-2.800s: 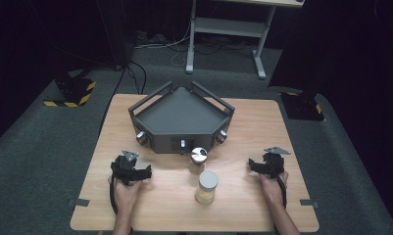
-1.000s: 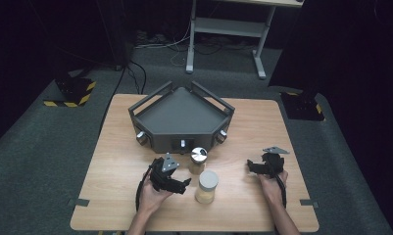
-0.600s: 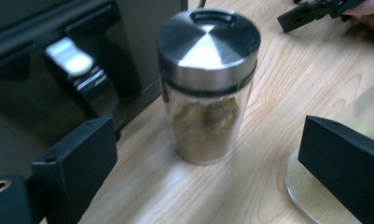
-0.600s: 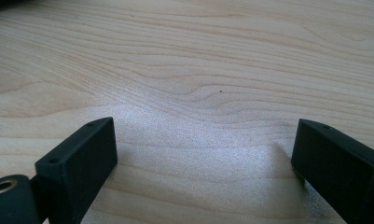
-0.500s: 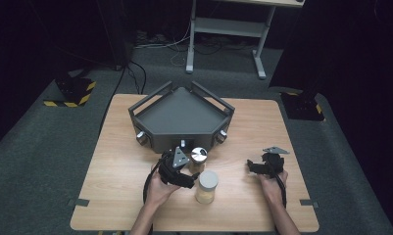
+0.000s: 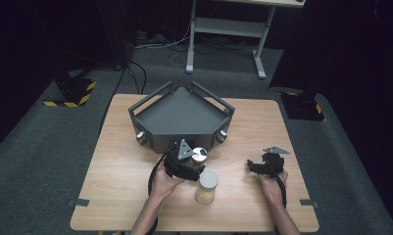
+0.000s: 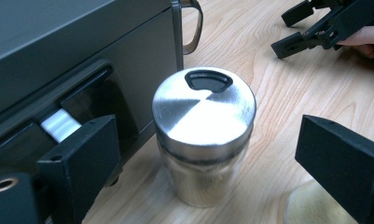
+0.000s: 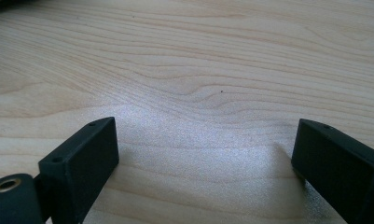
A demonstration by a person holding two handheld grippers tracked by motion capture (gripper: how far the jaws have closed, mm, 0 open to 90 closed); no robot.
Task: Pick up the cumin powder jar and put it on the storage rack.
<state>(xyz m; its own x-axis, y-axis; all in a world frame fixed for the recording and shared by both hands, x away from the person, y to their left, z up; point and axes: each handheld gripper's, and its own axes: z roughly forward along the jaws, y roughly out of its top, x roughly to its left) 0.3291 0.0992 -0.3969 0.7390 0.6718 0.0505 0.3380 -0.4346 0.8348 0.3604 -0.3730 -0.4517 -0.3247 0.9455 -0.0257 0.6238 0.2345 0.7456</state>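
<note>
A steel tumbler (image 6: 200, 155) with a brushed lid stands on the wooden table just in front of the grey angular box (image 6: 184, 139). My left gripper (image 6: 194, 164) reaches it from the near left. In the left gripper view the tumbler (image 7: 204, 135) sits between the two jaws of the left gripper (image 7: 205, 144), with a gap on each side. The jaws have just been closing and do not touch it. My right gripper (image 6: 253, 166) rests open at the table's right over bare wood (image 8: 198, 93).
A cream-filled jar with a pale lid (image 6: 207, 186) stands just in front of the tumbler, beside my left hand. The grey box has handles and round knobs (image 6: 142, 138) on its front. My right gripper (image 7: 315, 28) lies beyond the tumbler in the left gripper view.
My left hand has travelled from the table's left side to the right and up to the steel tumbler, so its jaws now flank it. The right hand has stayed put.
</note>
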